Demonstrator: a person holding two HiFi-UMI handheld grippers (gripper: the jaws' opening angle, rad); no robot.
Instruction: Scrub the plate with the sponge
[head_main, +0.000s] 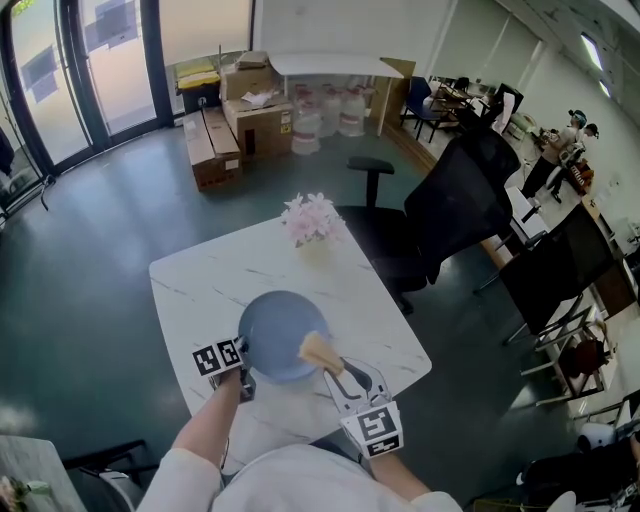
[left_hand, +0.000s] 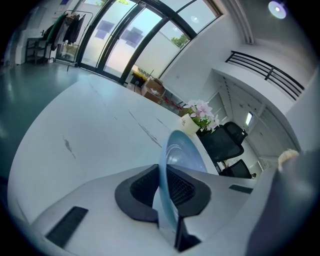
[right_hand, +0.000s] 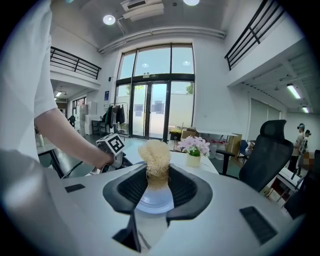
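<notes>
A round blue plate (head_main: 280, 338) is over the near part of the white marble table (head_main: 210, 280). My left gripper (head_main: 247, 362) is shut on its near-left rim. In the left gripper view the plate (left_hand: 176, 159) stands edge-on between the dark pads, with my left gripper (left_hand: 164, 192) clamped on its rim. My right gripper (head_main: 333, 366) is shut on a tan, fibrous sponge (head_main: 320, 349), which lies over the plate's right edge. In the right gripper view the sponge (right_hand: 156, 159) sticks up from my right gripper (right_hand: 156, 182), with the plate (right_hand: 152, 201) just below it.
A small vase of pink flowers (head_main: 312, 220) stands at the table's far side. Black office chairs (head_main: 455, 205) crowd the right of the table. Cardboard boxes (head_main: 240, 120) sit far back on the floor by the glass doors. The table's near edge lies close to my body.
</notes>
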